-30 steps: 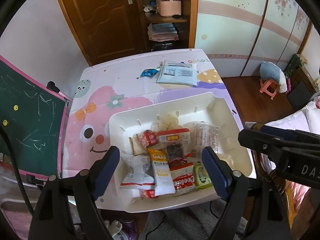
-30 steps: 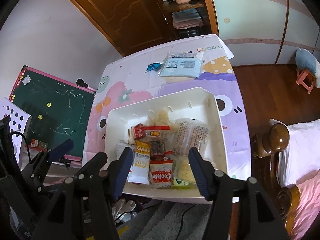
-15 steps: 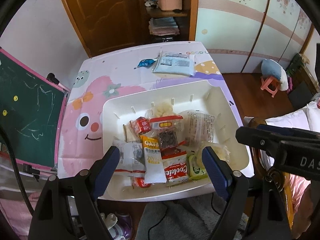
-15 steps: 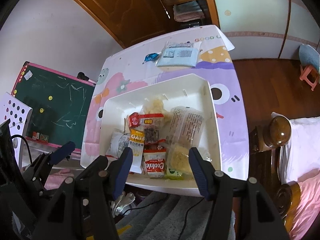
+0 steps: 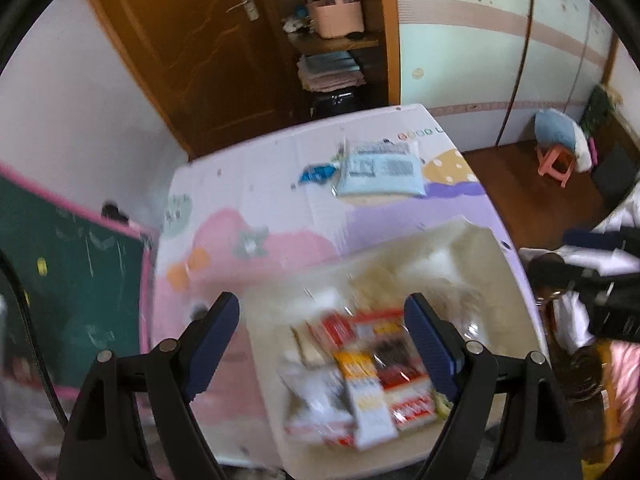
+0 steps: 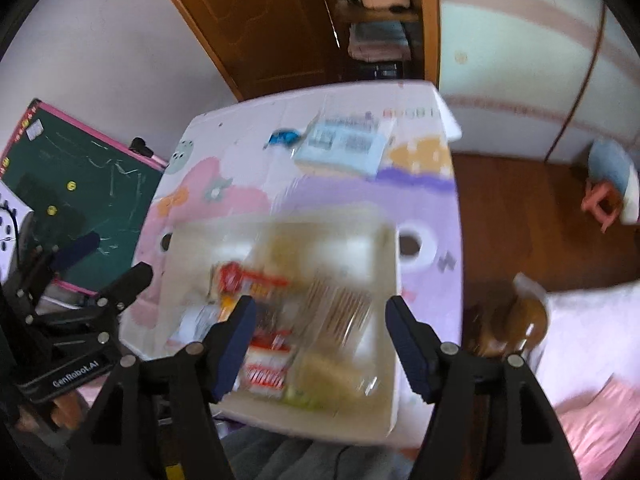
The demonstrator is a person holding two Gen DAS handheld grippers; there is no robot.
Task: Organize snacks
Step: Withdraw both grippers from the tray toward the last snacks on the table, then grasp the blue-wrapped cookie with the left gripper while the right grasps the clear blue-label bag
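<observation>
Both views are now smeared by motion blur, where half a second ago they were sharp: the rig has been swung, and the shallow white plastic tray [image 5: 516,280] of wrapped snack packets [image 5: 372,364] has shifted rightward in the left view. The tray rests on the cartoon-printed bench [image 5: 256,184]. The left gripper [image 5: 324,344] and right gripper [image 6: 320,336] are held with jaws released, empty, above the tray. Sorting is judged not yet begun.

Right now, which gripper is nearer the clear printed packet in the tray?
Right. The right gripper hovers over the clear packet; the left gripper hangs over the tray's left edge.
</observation>
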